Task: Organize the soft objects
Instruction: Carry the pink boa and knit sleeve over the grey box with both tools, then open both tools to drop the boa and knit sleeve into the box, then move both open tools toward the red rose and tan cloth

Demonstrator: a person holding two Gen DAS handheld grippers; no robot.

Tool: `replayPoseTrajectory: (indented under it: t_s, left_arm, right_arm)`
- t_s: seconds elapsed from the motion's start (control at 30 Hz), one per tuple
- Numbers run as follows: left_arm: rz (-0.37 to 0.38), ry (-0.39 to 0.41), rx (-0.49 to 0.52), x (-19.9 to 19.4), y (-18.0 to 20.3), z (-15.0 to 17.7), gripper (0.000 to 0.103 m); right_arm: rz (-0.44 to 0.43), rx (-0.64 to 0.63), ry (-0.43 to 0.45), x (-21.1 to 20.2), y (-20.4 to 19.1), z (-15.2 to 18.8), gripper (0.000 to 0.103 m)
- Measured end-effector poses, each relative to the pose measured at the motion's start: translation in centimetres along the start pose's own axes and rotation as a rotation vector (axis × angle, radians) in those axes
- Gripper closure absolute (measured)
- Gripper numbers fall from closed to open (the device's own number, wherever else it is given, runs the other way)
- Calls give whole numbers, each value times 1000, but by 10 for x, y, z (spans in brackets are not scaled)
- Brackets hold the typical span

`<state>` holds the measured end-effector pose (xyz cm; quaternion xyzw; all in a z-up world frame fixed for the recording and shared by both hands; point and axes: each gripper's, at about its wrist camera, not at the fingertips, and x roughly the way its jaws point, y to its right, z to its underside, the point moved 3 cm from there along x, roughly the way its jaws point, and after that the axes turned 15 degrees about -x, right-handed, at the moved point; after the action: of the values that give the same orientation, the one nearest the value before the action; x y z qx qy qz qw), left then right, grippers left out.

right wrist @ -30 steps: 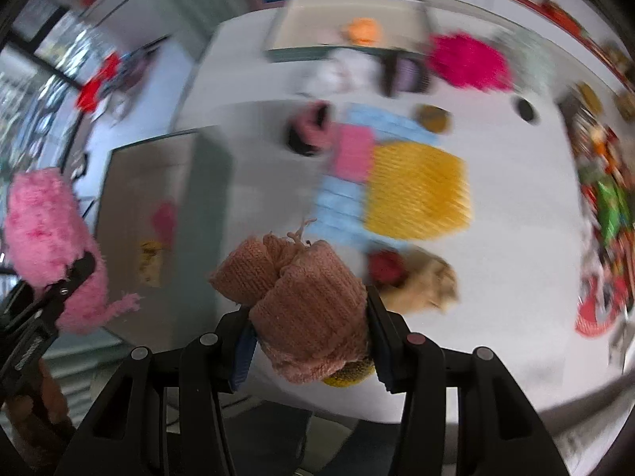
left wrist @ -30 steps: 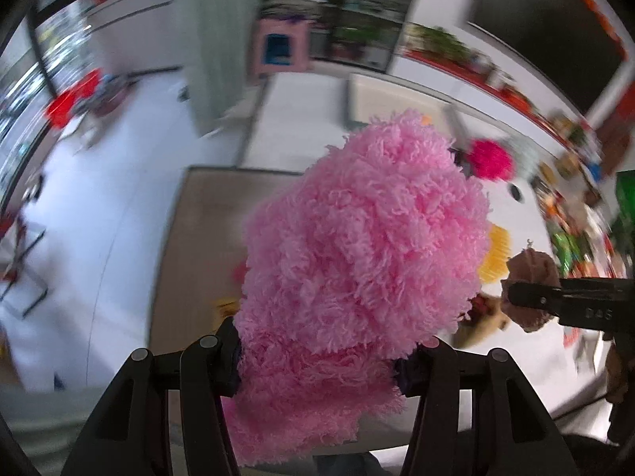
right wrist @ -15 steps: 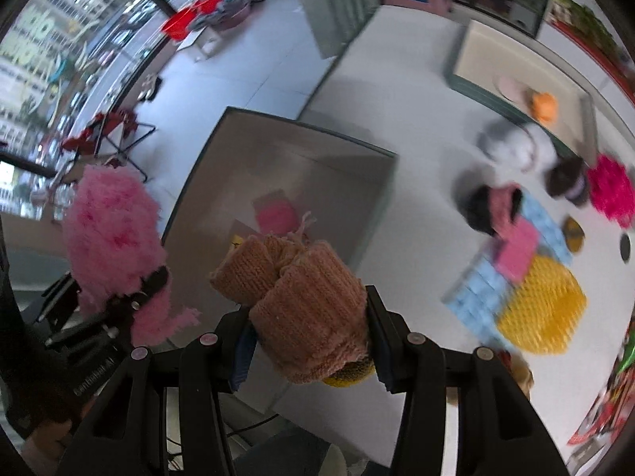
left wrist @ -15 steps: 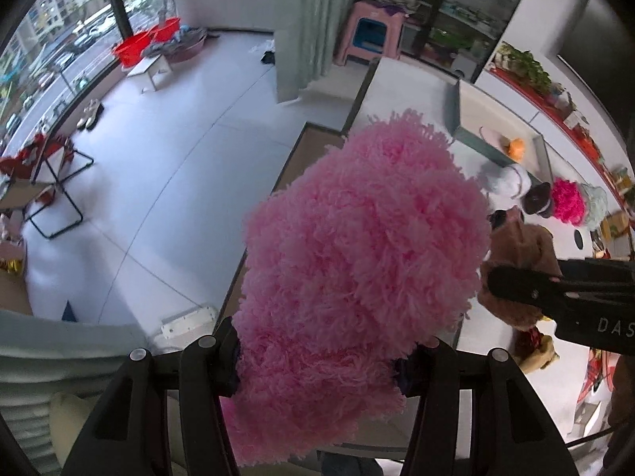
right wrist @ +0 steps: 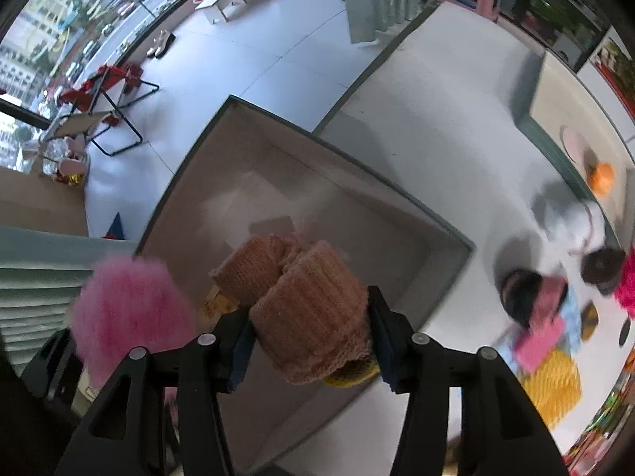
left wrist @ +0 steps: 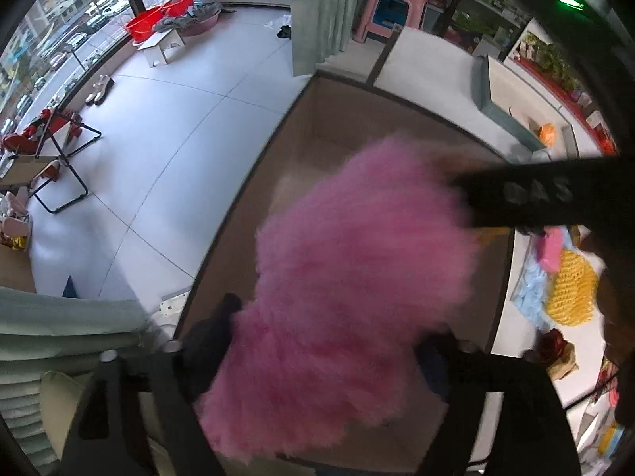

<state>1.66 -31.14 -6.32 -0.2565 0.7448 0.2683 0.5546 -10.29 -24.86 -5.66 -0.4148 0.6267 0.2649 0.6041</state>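
Observation:
My left gripper (left wrist: 321, 341) is shut on a fluffy pink plush (left wrist: 357, 273) and holds it over the open grey-brown box (left wrist: 329, 119). The plush also shows at the left of the right wrist view (right wrist: 127, 309). My right gripper (right wrist: 309, 333) is shut on a peach knitted item (right wrist: 309, 309) with a yellow bit under it, above the same box (right wrist: 397, 246). The right gripper's black body (left wrist: 547, 194) crosses the left wrist view just right of the plush. Inside the box lie a pink piece (right wrist: 274, 224) and a yellow piece (right wrist: 214, 301).
On the white table (right wrist: 436, 127) to the right lie a yellow knit (right wrist: 555, 384), blue cloth, pink pad (right wrist: 539, 341), a magenta pompom (right wrist: 627, 285), dark hats and a white item. A second tray (right wrist: 555, 119) with an orange object stands farther back. Floor and chair are at left.
Both grippers have moved left from the table to over the box, still holding their items. The right gripper now sits close beside the pink plush.

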Motion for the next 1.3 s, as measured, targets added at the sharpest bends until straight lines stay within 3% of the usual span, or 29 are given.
replayPoseTrajectory:
  t_s: [0.03,0.3,0.5,0.6,0.7,0.83,0.87,0.97,1.07,1.17,1.3]
  left_arm:
    - [-11,-14,0,4,0,1,0]
    - [-78,-115,-49,38,-15,2,0]
    - [-68,-133,30,51,-3,-3,0]
    - [-55,-84,89,34,9,-4,0]
    - [36,2,132,1,24,0,0]
    - [243,96,185,-54,51,15,0]
    - [265,112,205,-63,56,19,0]
    - [314,89,294,-79,82,31,0]
    - [290,-3,402,-76,114,48,0]
    - [244,-42,517,-76,146,72,0]
    - [230,-82,624,-79,184,95,0]
  right_arm:
    - [-2,0,-8,5,1,-2,16]
    - [-30,50,-71,25,21,9,16]
    - [9,171,-108,23,42,45,16]
    - [-43,224,-50,11,45,64,14]
    - [-97,201,88,-18,37,78,0]
    - [-111,180,241,-62,29,110,0]
    - [-108,193,275,-74,30,123,0]
    - [-78,278,322,-93,44,153,0]
    - [-46,417,354,-107,72,200,0]
    - [-19,617,312,-109,105,256,0]
    - [-65,936,206,-86,139,340,0]
